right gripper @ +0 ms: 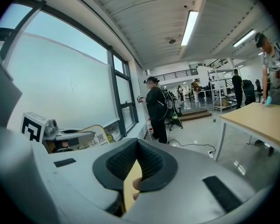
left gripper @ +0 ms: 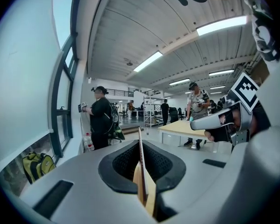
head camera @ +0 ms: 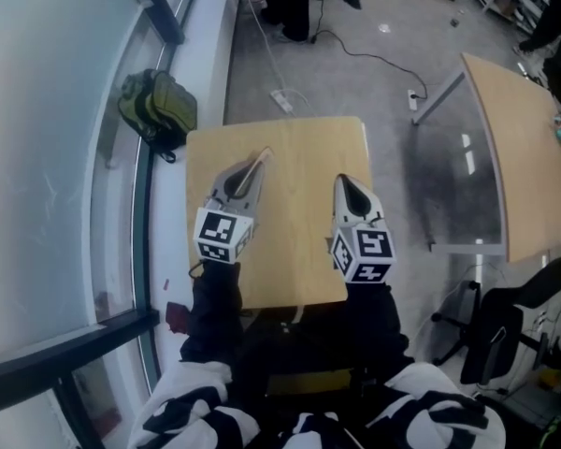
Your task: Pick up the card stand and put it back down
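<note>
- Over the left side of the small wooden table, the left gripper is clamped tight on the card stand, a thin sheet held on edge between its pads.
- Whether the card stand touches the tabletop cannot be told.
- Just to the right, over the same table, the right gripper has its jaws closed against each other.
- A green backpack lies by the window.

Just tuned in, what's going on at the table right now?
A person holds a gripper in each hand over a small wooden table. The left gripper has its fingers shut on the thin card stand, which sits upright between them. The right gripper is shut and empty beside it. Whether the stand touches the tabletop cannot be told.
</note>
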`<state>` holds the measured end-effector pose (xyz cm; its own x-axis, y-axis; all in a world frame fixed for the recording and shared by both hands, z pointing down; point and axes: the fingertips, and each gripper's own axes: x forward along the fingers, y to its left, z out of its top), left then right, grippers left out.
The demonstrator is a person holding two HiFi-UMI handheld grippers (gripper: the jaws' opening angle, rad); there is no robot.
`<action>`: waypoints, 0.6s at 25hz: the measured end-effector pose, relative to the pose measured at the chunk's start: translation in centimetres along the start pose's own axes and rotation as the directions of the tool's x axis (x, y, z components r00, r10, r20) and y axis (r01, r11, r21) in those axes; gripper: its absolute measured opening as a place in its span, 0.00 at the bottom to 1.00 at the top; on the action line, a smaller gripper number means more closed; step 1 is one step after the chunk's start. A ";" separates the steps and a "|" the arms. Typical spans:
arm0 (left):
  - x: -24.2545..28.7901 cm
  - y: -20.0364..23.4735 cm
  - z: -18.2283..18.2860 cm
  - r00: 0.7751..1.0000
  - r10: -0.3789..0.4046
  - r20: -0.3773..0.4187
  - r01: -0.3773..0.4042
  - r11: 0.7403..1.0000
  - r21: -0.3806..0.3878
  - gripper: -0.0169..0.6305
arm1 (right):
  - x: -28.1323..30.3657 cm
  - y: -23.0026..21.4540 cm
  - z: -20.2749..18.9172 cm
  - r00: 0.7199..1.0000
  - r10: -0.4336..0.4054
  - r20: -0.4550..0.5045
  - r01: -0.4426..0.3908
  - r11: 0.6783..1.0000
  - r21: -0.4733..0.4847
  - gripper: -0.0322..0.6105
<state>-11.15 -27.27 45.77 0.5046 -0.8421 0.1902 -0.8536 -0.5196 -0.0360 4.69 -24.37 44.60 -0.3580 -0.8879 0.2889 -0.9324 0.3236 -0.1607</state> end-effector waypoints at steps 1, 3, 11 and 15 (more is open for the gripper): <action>0.5 -0.2 -0.2 1.000 -0.015 -0.009 0.015 1.000 0.010 0.06 | 0.0 -0.6 -0.2 1.000 -0.008 -0.004 0.008 1.000 0.005 0.08; 1.6 -0.5 -0.4 0.999 -0.041 -0.026 0.042 0.999 0.032 0.06 | -0.1 -1.8 -0.5 1.000 -0.022 -0.010 0.022 1.000 0.015 0.08; 5.8 -0.1 -0.9 0.984 -0.133 -0.117 0.151 0.976 0.158 0.06 | -0.1 -6.0 -2.0 0.997 -0.066 -0.041 0.068 0.997 0.048 0.08; 8.0 -0.6 -0.3 0.971 -0.185 -0.149 0.216 0.949 0.230 0.06 | 0.0 -7.7 -2.4 0.995 -0.082 -0.053 0.085 0.995 0.047 0.08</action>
<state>-6.66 -33.67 47.66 0.6288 -0.7005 0.3374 -0.6715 -0.7080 -0.2187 11.77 -26.06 48.12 -0.2820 -0.8929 0.3510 -0.9561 0.2311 -0.1802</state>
